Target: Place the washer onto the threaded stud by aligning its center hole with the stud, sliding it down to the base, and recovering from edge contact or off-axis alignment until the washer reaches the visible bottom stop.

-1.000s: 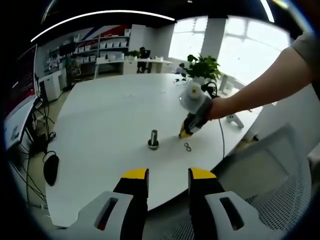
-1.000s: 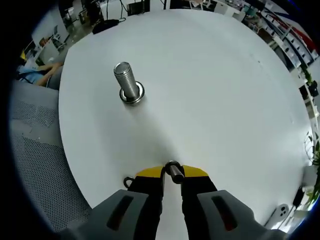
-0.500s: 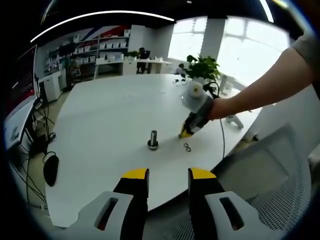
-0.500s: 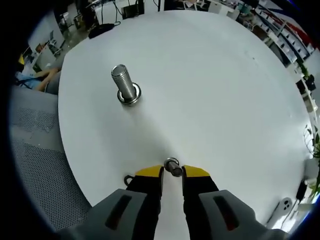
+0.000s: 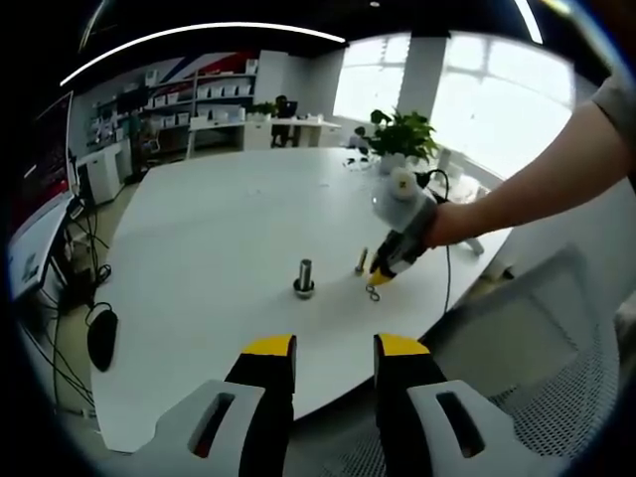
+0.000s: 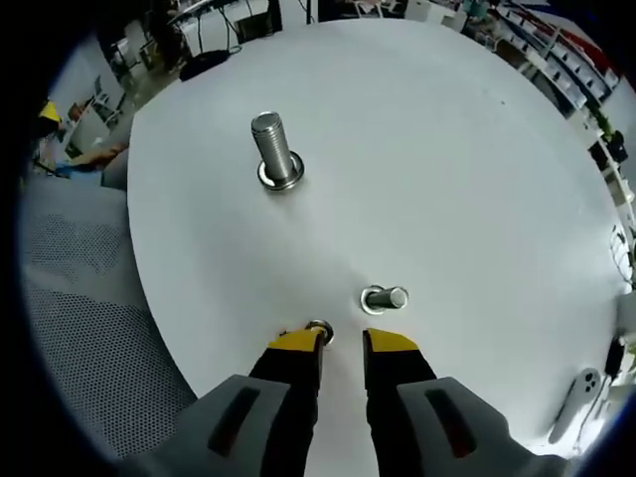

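Washer [image 6: 319, 331] lies flat on the white table [image 6: 447, 179], touching the right gripper's [image 6: 342, 348] parted, empty jaws. Threaded stud [image 6: 274, 151] stands well ahead, a second stud [image 6: 384, 298] just beyond. Left gripper [image 5: 333, 350] hovers released, far back.

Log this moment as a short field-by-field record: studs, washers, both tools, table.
tall stud: stands upright on the table, washer already at its base
short stud: stands alone, just ahead of the right tool
loose washers: on the table by the right tool's tips
right tool: open, holding nothing
left tool: open, empty, held back from the table edge
table: white, round
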Available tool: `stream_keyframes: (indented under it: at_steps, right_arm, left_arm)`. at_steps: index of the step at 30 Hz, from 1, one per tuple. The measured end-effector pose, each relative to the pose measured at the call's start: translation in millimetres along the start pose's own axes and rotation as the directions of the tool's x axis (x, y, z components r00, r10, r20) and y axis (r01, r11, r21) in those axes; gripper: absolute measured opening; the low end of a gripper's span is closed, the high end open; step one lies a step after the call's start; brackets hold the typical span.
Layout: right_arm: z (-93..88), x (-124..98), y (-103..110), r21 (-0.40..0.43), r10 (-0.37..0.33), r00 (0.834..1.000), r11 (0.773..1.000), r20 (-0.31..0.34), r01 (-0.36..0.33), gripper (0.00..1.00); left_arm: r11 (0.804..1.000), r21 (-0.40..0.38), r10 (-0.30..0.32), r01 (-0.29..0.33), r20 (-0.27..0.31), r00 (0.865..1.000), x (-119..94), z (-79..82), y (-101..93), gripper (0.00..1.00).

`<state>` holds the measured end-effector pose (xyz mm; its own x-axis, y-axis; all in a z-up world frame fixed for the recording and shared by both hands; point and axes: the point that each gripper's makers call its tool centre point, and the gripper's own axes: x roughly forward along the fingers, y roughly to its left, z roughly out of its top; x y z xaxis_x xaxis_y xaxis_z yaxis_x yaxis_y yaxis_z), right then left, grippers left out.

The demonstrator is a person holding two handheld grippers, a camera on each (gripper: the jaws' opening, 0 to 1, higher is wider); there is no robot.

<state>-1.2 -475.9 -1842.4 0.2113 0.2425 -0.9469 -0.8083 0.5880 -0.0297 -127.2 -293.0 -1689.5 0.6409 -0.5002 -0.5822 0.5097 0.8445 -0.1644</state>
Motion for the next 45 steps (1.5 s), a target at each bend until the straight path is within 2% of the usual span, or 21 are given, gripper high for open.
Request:
stream_keyframes:
  at_steps: [5, 9, 13, 14, 19, 28, 32, 41, 45]
  right_arm:
    - [6.2, 2.7, 5.6, 0.034, 0.003, 1.000, 0.999, 0.014, -0.003, 0.20]
    - [1.6, 8.4, 7.8, 0.048, 0.006, 1.000, 0.999, -0.013, -0.005, 0.20]
    - [-6.9, 9.7, 10.7, 0.014, 0.000, 0.999, 1.000, -0.044, 0.001, 0.20]
    - [-4.0, 9.7, 8.8, 0.014, 0.002, 1.000, 1.000, -0.021, -0.001, 0.20]
    - [-9.8, 7.8, -1.0, 0.041, 0.003, 1.000, 0.999, -0.031, -0.002, 0.19]
    - [-7.5, 8.7, -0.9, -0.008, 0.019, 0.999, 1.000, -0.027, -0.019, 0.17]
    - [-5.7, 10.5, -0.5, -0.049, 0.023, 0.998, 0.998, -0.055, -0.025, 0.16]
    - [-4.3, 11.3, 1.5, -0.087, -0.005, 0.995, 0.996, -0.102, -0.004, 0.14]
    - [-4.7, 10.4, 1.5, -0.078, -0.029, 0.996, 0.997, -0.088, 0.023, 0.14]
  left_arm:
    - [1.000, 0.001, 0.002, -0.002, -0.001, 1.000, 0.3, -0.6, 0.2, 0.29]
    - [1.000, 0.002, 0.002, -0.002, -0.003, 1.000, -0.1, -0.9, -0.1, 0.29]
    - [1.000, 0.000, 0.001, -0.001, -0.001, 1.000, 0.0, -0.4, 0.5, 0.29]
    - [1.000, 0.000, 0.001, -0.001, -0.002, 1.000, 0.1, -0.4, 0.4, 0.29]
    - [1.000, 0.002, -0.005, 0.005, -0.001, 1.000, 0.5, 0.3, -0.3, 0.28]
    - [1.000, 0.003, -0.005, 0.005, -0.001, 1.000, 0.5, 0.6, -0.7, 0.28]
    - [1.000, 0.002, -0.006, 0.006, 0.000, 1.000, 0.6, 0.8, -0.6, 0.28]
    - [1.000, 0.002, -0.005, 0.005, 0.001, 1.000, 0.6, 1.0, -0.1, 0.28]
    - [1.000, 0.001, -0.002, 0.002, 0.002, 1.000, 0.7, 1.2, 0.5, 0.28]
